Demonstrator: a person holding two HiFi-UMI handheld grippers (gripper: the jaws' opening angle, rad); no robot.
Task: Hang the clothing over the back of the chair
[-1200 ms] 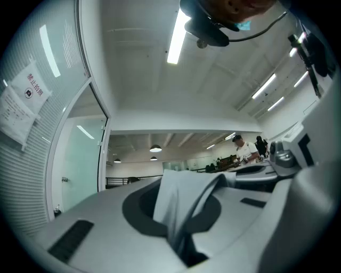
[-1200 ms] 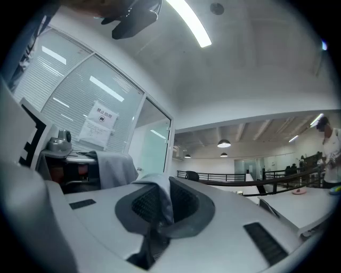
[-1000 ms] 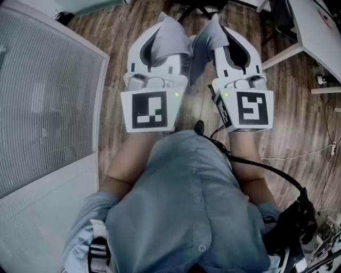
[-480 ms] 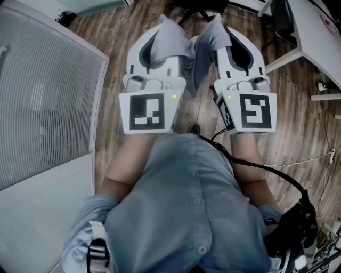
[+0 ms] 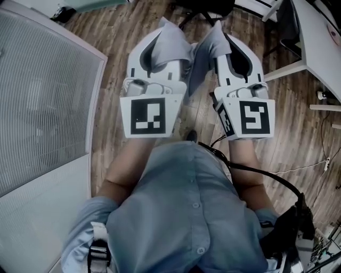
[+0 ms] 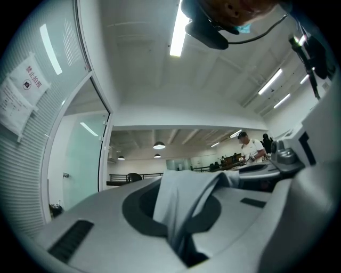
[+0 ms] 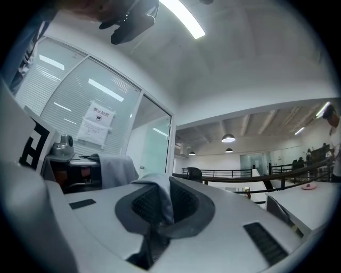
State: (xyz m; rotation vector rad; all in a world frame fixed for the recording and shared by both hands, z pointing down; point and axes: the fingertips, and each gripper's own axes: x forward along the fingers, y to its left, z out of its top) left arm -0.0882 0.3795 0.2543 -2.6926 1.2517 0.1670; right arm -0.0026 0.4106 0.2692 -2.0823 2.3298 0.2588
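Observation:
The clothing (image 5: 193,53) is a light grey garment held up over the wood floor between my two grippers. In the head view the left gripper (image 5: 161,38) is shut on one bunched corner and the right gripper (image 5: 219,36) is shut on another, side by side in front of my chest. The left gripper view shows the clothing (image 6: 184,205) pinched in the left gripper (image 6: 180,224). In the right gripper view a fold of the clothing (image 7: 160,200) sticks out of the right gripper (image 7: 159,224). A black chair base (image 5: 205,6) shows at the top edge.
A glass partition with blinds (image 5: 42,96) runs along the left. A white desk (image 5: 319,32) stands at the top right, with cables (image 5: 298,168) on the floor below it. The person's blue shirt (image 5: 186,213) fills the lower middle.
Both grippers have travelled forward together with the clothing still pinched. The floor and desk have slid down in the head view, and the black chair base shows more at the top.

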